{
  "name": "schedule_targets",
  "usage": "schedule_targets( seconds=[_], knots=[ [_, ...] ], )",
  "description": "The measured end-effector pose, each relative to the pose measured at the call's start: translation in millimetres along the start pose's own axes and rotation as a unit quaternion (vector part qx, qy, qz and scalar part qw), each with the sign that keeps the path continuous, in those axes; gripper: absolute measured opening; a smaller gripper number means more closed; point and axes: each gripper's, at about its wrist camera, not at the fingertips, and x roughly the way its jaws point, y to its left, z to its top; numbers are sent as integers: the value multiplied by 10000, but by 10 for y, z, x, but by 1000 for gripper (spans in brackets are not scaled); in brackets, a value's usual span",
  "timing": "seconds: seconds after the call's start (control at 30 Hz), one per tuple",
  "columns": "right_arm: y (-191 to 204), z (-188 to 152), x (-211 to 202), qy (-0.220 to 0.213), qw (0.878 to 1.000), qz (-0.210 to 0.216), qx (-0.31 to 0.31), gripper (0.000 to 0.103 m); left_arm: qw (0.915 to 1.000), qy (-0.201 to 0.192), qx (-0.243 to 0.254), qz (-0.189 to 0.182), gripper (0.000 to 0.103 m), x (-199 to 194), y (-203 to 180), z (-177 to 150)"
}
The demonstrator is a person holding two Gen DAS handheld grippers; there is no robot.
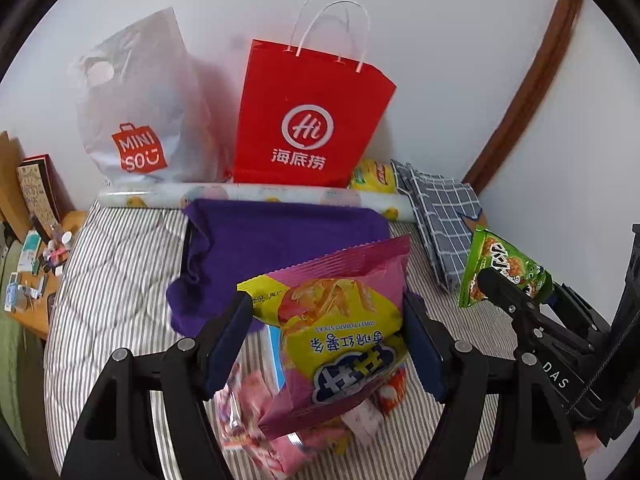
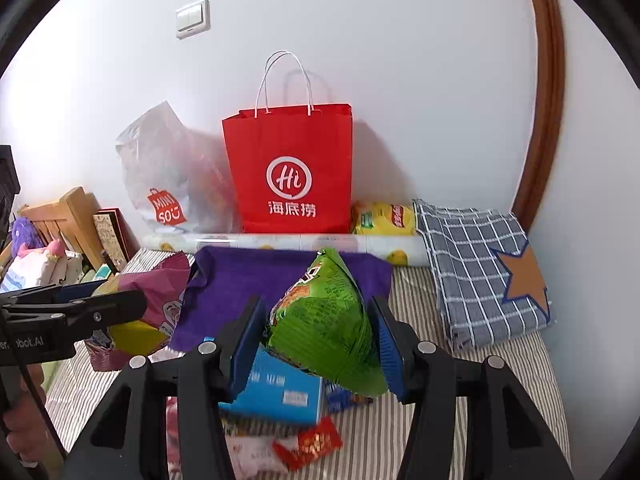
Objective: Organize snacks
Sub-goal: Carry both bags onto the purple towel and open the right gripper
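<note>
A plain white wall [image 2: 400,60] fills the back of the room, evenly lit, with soft shadows cast on it. A white double light switch [image 2: 193,18] is mounted high on it to the left. A curved brown wooden frame [image 2: 546,92] runs up the right side. Below lies a bed with a grey-and-white striped cover [image 1: 116,264]. At the left stands a light wooden headboard [image 2: 68,216], and a cluttered wooden side table [image 1: 30,292] sits beside the bed.

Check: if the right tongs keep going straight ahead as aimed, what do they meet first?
Likely the purple cloth lying on the bed just beyond the green snack bag the right tongs hold; further on, the red paper bag at the wall. Depth is unclear.
</note>
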Motion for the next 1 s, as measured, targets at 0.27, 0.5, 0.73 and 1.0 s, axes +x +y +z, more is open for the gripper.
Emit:
schedule_targets(
  seconds=[0.27,0.5,0.73,1.0],
  knots=[
    [-31,205,475,79,10000,52,-25,51,9999,46,-108,59,74,310,273,311],
    [-100,317,890,161,9999,28,12,49,9998,148,-122,108,74,660,447,560],
    [-129,426,1351,305,9995,95,-33,35,9997,232,-36,34,74,1019,540,733],
    [-168,301,1852,736,9969,263,13,34,9986,521,-92,39,74,1518,693,758]
  ],
)
